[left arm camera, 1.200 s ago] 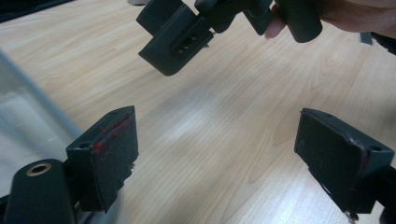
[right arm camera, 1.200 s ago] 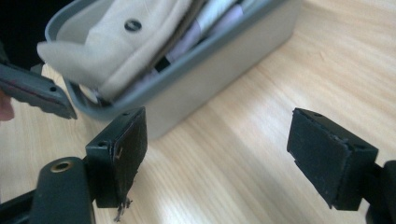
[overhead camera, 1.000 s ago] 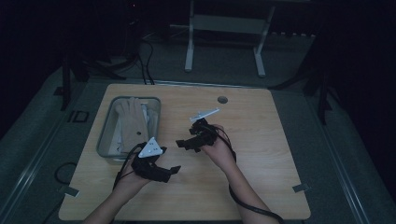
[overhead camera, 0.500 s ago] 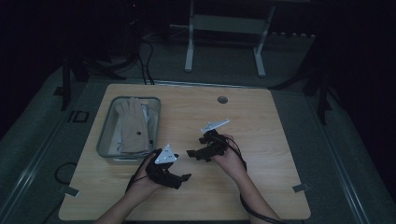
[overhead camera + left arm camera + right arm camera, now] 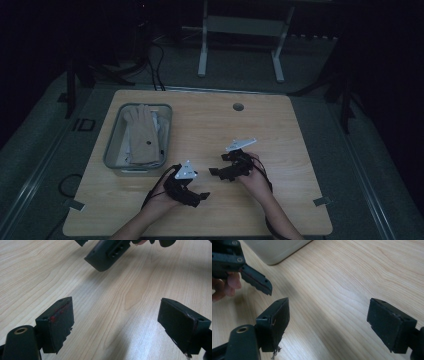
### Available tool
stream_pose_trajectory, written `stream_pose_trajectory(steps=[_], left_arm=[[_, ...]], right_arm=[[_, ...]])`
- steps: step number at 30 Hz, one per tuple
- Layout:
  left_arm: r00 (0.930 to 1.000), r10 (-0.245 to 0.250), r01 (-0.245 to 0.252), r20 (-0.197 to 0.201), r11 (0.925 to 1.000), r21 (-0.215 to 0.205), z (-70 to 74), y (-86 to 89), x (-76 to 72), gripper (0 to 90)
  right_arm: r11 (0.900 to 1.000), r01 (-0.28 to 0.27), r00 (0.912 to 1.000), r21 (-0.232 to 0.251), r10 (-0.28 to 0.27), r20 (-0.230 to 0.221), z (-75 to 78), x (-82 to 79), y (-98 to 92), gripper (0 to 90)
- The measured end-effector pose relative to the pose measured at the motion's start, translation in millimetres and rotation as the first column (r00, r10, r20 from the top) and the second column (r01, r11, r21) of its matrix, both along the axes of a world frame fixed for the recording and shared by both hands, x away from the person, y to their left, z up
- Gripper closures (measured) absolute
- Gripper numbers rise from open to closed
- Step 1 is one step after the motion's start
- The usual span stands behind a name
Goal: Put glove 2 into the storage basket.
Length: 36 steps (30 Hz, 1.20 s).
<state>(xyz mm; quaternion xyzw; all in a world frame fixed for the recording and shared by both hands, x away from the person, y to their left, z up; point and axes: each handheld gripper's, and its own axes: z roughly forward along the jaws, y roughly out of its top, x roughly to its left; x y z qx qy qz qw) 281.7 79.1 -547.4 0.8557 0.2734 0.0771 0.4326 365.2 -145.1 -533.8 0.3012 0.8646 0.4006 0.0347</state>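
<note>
High view: we hold the left gripper (image 5: 199, 196) and right gripper (image 5: 216, 172), both released and empty, low over the table (image 5: 280, 125), right of the gloves (image 5: 142, 135) in the tray (image 5: 113, 150).

The table (image 5: 295, 135) is pale wood with a clear grain, smooth and slightly shiny. On its left part the tray (image 5: 111, 150) looks like grey plastic, matt, and the gloves (image 5: 144, 135) in it are soft beige cloth. The left gripper (image 5: 120, 322) and the right gripper (image 5: 328, 322) have black matt pads – rough and frayed at the edges – and a light grey plate (image 5: 186, 170), smooth.
</note>
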Motion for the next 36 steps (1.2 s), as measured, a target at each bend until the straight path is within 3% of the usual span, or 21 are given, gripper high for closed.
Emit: stream_pose_trajectory(steps=[11, 13, 15, 17, 20, 24, 36], left_arm=[[0.9999, -0.015, 0.015, -0.001, 0.9999, -0.001, -4.6, -7.7, -2.9, 14.0], [0.9997, -0.024, 0.024, 0.002, 0.9997, -0.001, -7.1, -10.2, -4.4, 14.0], [0.9997, -0.025, 0.025, -0.003, 0.9997, -0.009, -8.8, -10.8, -4.7, 14.0], [0.9997, -0.022, 0.022, -0.005, 0.9997, -0.009, -10.4, -10.8, -4.6, 14.0], [0.9999, -0.013, 0.013, 0.01, 0.9999, 0.0, -12.8, -11.3, -4.7, 13.9], [0.9997, -0.011, 0.012, 0.022, 0.9996, -0.024, -14.0, -12.0, -5.8, 14.0], [0.9997, -0.017, 0.018, 0.02, 0.9986, -0.051, -17.6, -9.4, -9.5, 14.0]], right_arm=[[1.0, -0.007, 0.9998, 0.0, 0.007, 0.017, -10.2, -5.9, -10.2, 16.7], [1.0, -0.012, 0.9998, 0.008, 0.012, -0.012, -16.0, -7.8, -11.4, 17.7], [1.0, -0.023, 0.9996, -0.013, 0.023, 0.016, -19.9, -9.4, -11.8, 17.4], [0.999, -0.037, 0.9992, -0.007, 0.037, 0.014, -23.2, -10.9, -12.7, 16.5], [0.999, -0.033, 0.9992, -0.017, 0.033, 0.022, -27.6, -12.0, -14.4, 16.3], [1.0, -0.027, 0.9986, -0.009, 0.027, 0.046, -29.9, -12.6, -17.4, 16.2], [1.0, -0.021, 0.9938, -0.02, 0.023, 0.109, -34.7, -15.2, -21.6, 15.4]])
